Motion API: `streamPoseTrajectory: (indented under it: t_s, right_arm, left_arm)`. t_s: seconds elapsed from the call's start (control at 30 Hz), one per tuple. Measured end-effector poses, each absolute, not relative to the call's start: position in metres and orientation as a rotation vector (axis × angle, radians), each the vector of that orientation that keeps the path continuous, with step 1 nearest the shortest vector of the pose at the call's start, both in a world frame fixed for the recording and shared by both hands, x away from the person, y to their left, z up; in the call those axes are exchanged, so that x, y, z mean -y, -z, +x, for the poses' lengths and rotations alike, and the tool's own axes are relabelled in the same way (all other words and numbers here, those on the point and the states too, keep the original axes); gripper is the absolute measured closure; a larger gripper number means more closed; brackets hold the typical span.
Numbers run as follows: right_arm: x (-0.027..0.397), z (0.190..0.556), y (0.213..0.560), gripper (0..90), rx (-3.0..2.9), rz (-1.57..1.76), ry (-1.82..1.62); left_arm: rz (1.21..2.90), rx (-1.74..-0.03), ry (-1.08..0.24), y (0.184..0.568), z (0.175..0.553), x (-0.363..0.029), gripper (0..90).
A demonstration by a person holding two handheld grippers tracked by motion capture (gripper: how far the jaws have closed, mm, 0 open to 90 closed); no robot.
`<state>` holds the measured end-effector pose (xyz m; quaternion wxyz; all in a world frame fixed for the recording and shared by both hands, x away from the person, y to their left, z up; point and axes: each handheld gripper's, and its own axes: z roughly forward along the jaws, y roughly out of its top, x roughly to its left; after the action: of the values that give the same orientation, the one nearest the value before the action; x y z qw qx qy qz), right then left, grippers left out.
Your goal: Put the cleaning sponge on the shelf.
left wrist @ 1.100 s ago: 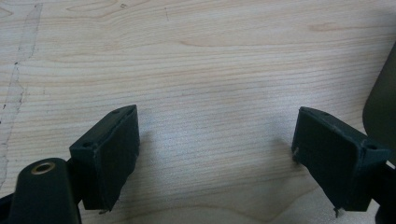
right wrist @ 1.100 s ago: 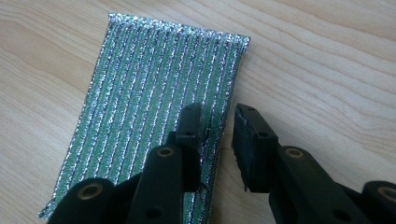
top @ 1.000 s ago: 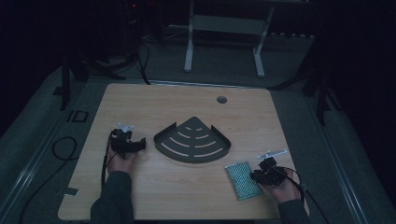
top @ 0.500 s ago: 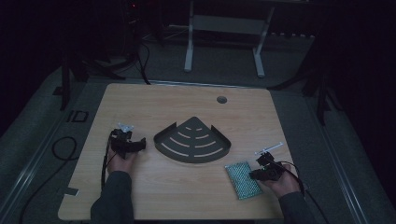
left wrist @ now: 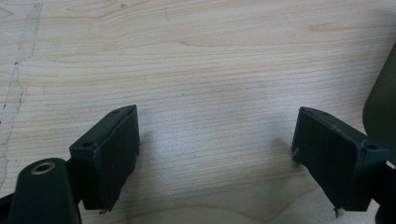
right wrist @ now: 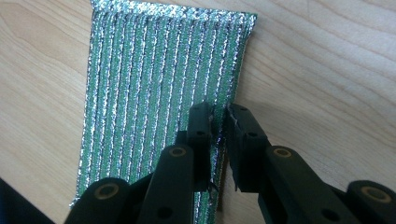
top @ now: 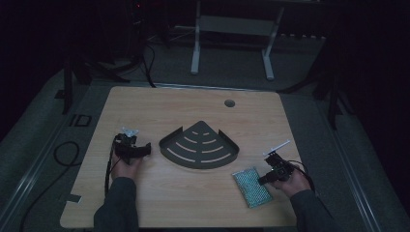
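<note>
A green, glittery scouring pad [top: 250,186] lies flat near the table's front right. In the right gripper view its ribbed face [right wrist: 154,70] runs up the frame. My right gripper [right wrist: 219,112] is shut on the pad's right edge, a thin fold of it pinched between the jaws. From above, this gripper [top: 263,181] sits at the pad's right side, held by a hand. My left gripper [left wrist: 217,115] is open over bare wood, nothing between its pads [left wrist: 109,154]. In the high view it [top: 140,151] rests just left of a black quarter-round slotted shelf [top: 199,145].
The shelf's dark edge [left wrist: 380,98] shows at the right of the left gripper view. A round cable hole [top: 229,103] lies at the table's back. Cables trail from both grippers. Dark floor and a white frame stand beyond the table.
My right gripper has shifted left onto the pad's right edge and shut on it. The left gripper has stayed in place.
</note>
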<state>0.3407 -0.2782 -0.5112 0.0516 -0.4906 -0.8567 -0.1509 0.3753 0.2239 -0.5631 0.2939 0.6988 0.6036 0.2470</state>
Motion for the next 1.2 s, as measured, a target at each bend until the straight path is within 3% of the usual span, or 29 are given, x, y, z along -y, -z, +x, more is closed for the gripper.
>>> streamPoseTrajectory:
  t_s: [0.47,1.2]
  right_arm:
    - [0.265,0.352,0.506,89.3,2.666,-1.346,0.294]
    - [0.261,0.353,0.471,90.0,2.783,-1.339,0.296]
  left_arm:
    - [1.861,-1.607,-0.657,0.563,0.375,-0.224,15.5]
    - [1.861,-1.607,-0.658,0.563,0.375,-0.224,15.5]
